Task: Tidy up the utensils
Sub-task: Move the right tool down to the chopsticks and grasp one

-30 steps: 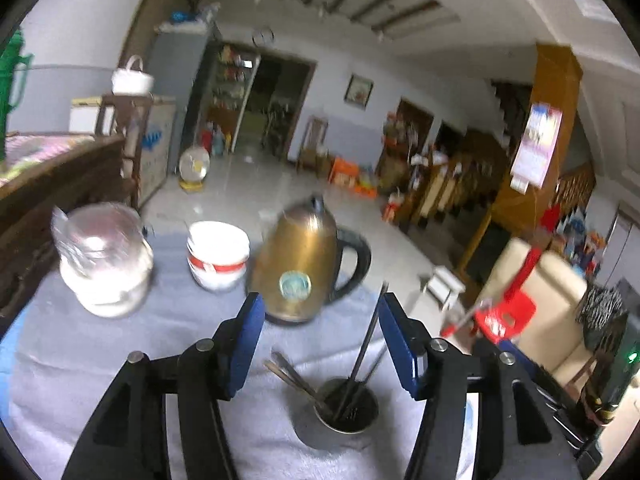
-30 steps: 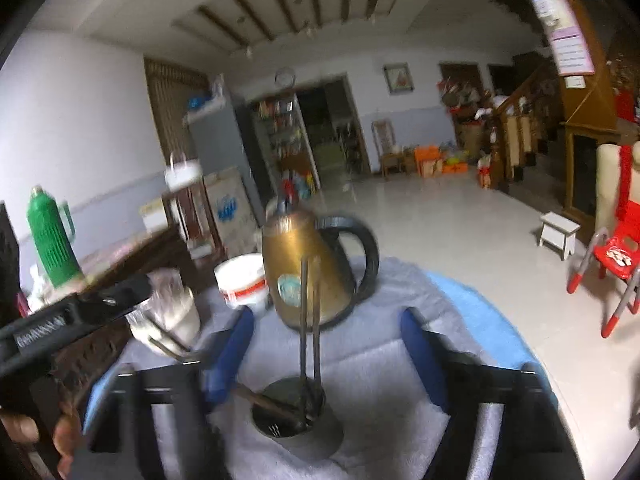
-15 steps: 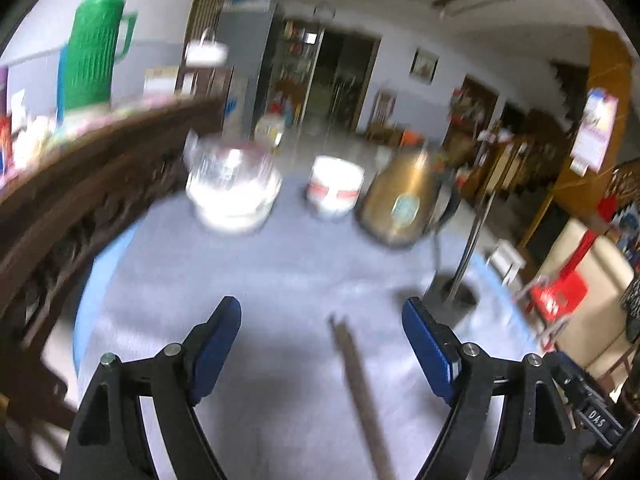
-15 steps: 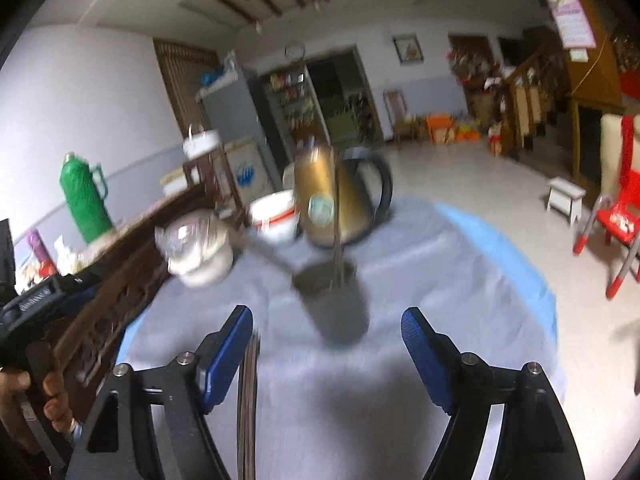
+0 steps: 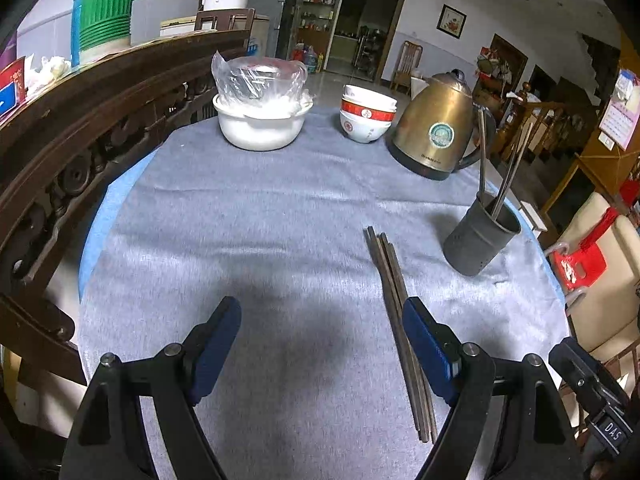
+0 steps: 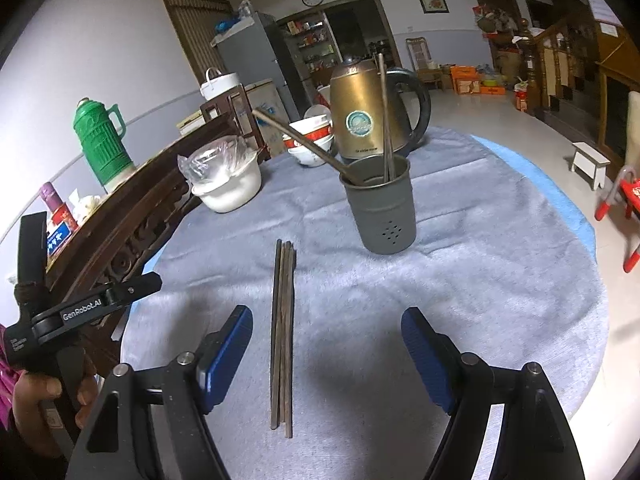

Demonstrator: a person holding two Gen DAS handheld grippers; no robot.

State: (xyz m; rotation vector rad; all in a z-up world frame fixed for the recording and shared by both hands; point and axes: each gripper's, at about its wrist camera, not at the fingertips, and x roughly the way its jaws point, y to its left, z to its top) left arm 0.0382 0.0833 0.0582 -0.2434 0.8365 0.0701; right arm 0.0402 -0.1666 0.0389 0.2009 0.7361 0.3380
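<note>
Three loose chopsticks [image 6: 282, 332], one holder [image 6: 380, 208], one kettle [image 6: 366, 116], two stacked bowls [image 5: 366, 114].

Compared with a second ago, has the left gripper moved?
Yes. The left gripper has pulled back from the holder and kettle, which now sit farther off to its right; the chopsticks lie by its right finger.

A grey cloth [image 5: 248, 216] over a blue-edged table carries dark brown chopsticks [image 6: 282, 320], a dark grey perforated holder [image 6: 380, 208], a brass-gold kettle [image 5: 436, 124] and red-banded white bowls [image 5: 366, 116], with a green thermos [image 6: 100, 140] at upper left.
</note>
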